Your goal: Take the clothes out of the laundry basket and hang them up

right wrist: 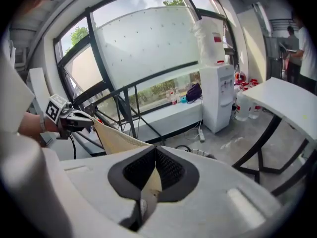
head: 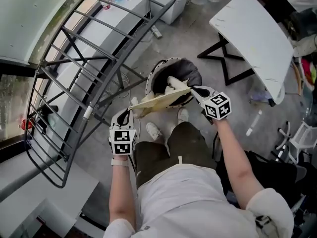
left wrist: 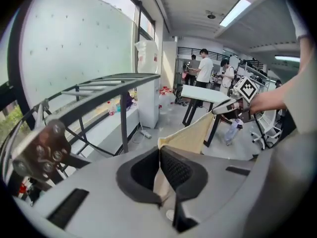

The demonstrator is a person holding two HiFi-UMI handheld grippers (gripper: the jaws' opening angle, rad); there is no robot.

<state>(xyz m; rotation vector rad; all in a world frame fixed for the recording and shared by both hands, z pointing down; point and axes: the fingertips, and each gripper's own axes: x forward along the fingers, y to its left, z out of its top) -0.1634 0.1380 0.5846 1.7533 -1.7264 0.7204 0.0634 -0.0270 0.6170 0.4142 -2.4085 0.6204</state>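
Garment (head: 161, 101): one cream piece, stretched taut in the air between both grippers, over the person's shoes (head: 154, 131) and the near edge of the laundry basket.

Drying rack (head: 74, 73): dark metal, empty rungs, at the left by the window, just beside the left gripper.

Table (head: 257, 33): white top, black crossed legs, upper right, well apart from the garment.

Laundry basket (head: 151, 78): round, on the floor ahead of the feet. A pale fold lies over its dark inside; can't tell if it's the same piece.

Left gripper (head: 131, 111): jaws pressed together, pinching the garment's left end.

Right gripper (head: 194, 89): jaws pressed together, pinching the other end, above the basket.
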